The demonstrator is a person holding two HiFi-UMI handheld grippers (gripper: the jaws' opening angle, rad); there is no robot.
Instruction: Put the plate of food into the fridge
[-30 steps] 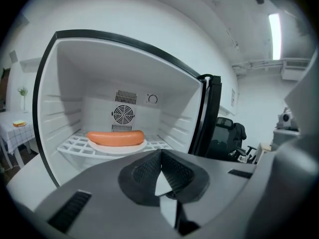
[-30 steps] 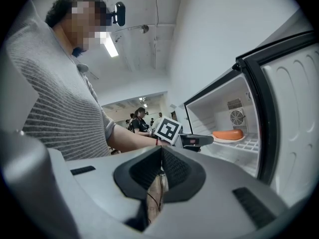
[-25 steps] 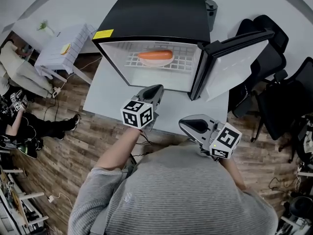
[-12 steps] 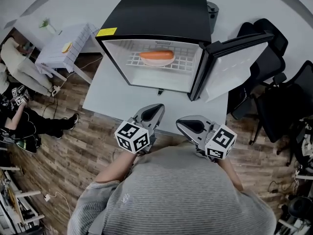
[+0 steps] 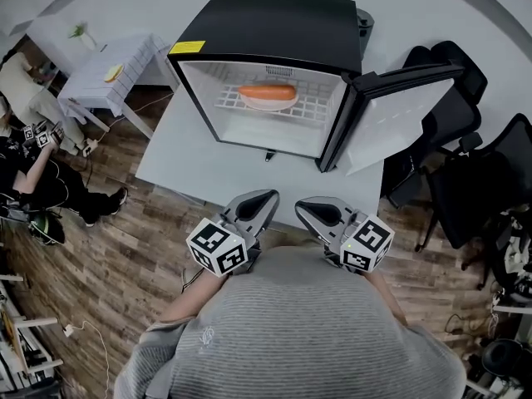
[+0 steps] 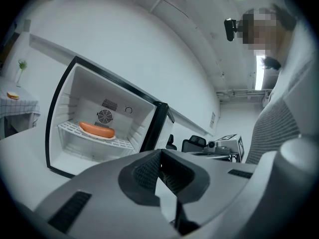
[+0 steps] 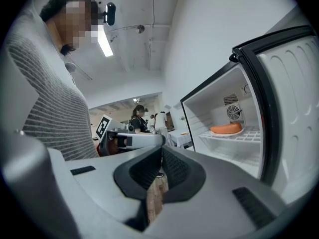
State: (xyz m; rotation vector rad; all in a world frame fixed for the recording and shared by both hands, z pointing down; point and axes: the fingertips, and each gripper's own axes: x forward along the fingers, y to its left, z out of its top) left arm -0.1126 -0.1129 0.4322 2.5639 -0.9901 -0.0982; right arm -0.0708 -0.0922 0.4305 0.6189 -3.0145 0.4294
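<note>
Already inside, the plate of food (image 5: 268,104) rests on the wire shelf (image 5: 312,110) of the fridge (image 5: 274,23). It is a pale plate carrying one long orange-red sausage (image 5: 267,92) that lies crosswise near the shelf's middle. From the left gripper view the sausage sits just in front of a round fan grille (image 6: 104,116) in the back wall. The fridge door (image 5: 397,106) stands swung wide open to the right, its white inner lining facing up. The black-topped fridge stands on a white bench (image 5: 208,169), with bare surface in front of its opening.

At the bench's near edge, well apart from the fridge, both tools are held low against the person's grey striped sweater (image 5: 316,331). The left hand-held gripper (image 5: 266,197) has its jaws pressed together with nothing between them. The right hand-held gripper (image 5: 303,207) is likewise closed and empty. The two point toward each other, tips near but not touching.

Farther out, a small cloth-covered table (image 5: 125,65) stands at the left, black chairs (image 5: 465,165) at the right, and a seated person (image 5: 33,181) at the far left on the wood floor (image 5: 108,256).
</note>
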